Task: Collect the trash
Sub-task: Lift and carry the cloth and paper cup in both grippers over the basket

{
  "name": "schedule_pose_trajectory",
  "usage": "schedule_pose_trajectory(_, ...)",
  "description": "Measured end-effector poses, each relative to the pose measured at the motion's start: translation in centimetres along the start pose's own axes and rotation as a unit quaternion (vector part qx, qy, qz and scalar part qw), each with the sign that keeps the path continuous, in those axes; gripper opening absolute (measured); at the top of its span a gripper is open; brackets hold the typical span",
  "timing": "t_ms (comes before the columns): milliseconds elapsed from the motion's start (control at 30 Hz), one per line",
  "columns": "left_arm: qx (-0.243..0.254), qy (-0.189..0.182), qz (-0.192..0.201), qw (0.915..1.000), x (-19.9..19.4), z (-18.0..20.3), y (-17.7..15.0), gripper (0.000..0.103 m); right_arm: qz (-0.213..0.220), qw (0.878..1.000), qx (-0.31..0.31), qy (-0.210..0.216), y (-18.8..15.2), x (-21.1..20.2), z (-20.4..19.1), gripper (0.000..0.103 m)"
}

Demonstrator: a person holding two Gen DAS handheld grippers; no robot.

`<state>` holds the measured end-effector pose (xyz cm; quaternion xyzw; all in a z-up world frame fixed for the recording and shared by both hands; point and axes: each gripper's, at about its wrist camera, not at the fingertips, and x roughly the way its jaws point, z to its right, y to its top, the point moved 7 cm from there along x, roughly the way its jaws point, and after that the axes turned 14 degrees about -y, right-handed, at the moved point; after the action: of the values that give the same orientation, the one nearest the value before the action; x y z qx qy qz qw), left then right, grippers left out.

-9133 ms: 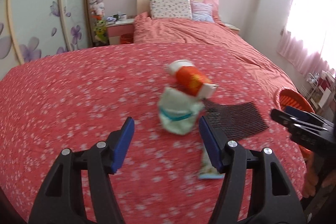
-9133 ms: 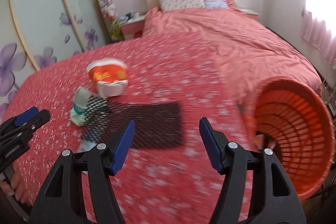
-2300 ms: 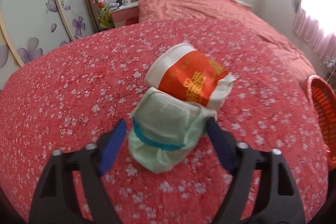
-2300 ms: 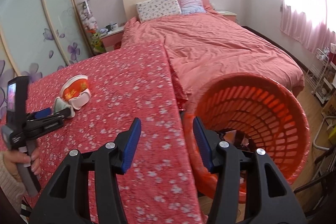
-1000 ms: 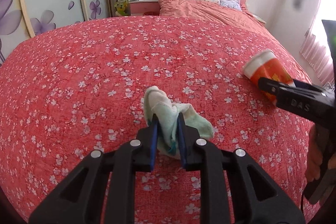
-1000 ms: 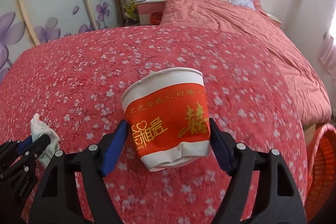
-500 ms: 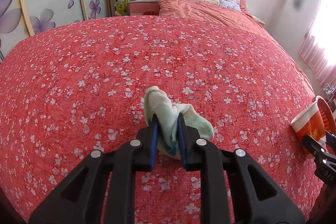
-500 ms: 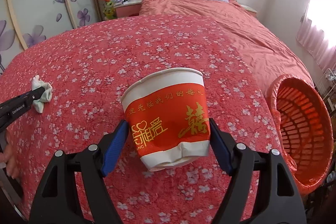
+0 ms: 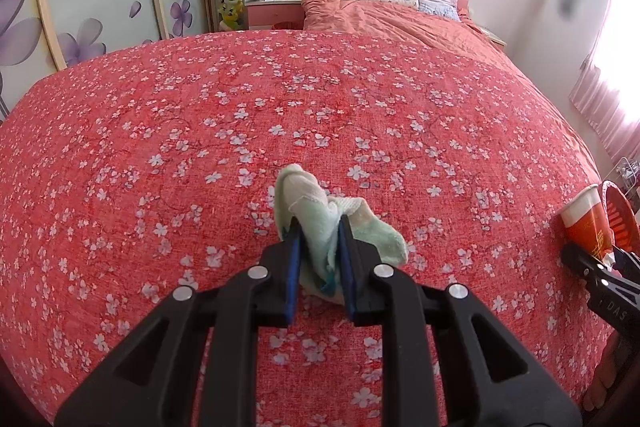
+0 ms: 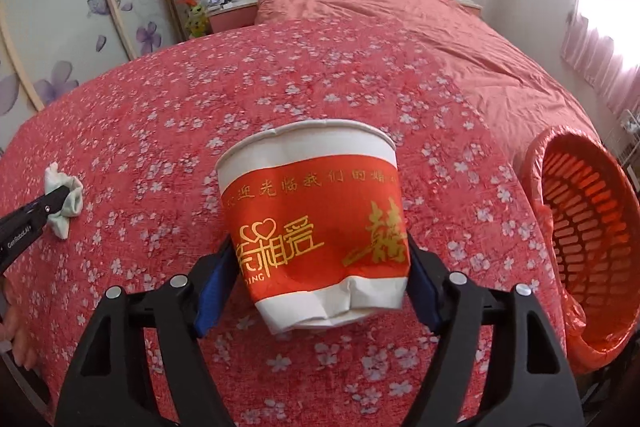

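Carrying step: right gripper (image 10: 318,263) clamping paper cup (image 10: 316,223), left gripper (image 9: 319,247) pinching crumpled wrapper (image 9: 320,223); next, release over orange basket (image 10: 592,223) off bedspread's (image 10: 160,131) right edge.

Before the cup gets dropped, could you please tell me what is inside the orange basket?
The orange basket shows only bare slatted walls on the visible side. Its bottom and near side are hidden, so anything there cannot be seen.

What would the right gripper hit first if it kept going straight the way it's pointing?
Probably the floral red cover. The right gripper, holding the paper cup, points across it; the orange basket sits off right.
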<state>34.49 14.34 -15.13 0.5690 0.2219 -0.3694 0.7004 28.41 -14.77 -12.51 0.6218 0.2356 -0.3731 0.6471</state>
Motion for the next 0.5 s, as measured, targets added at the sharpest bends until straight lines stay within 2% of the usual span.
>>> schedule_pose_trajectory(167,-0.007,-0.008,0.002,0.9999,-0.05,-0.21,-0.01,0.020,-0.001,1.000,-0.011,-0.013,-0.24,0.05,-0.34,0.074)
schedule_pose_trajectory(400,-0.014,-0.017,0.005,0.9997,-0.18,-0.86,0.02,0.020,-0.002,1.000,-0.010,-0.010,-0.22,0.06,-0.45,0.075)
schedule_pose_trajectory(500,-0.006,-0.019,0.004,0.9998,-0.30,-0.97,-0.05,0.024,0.001,1.000,-0.015,-0.002,-0.18,-0.11,-0.42,0.075)
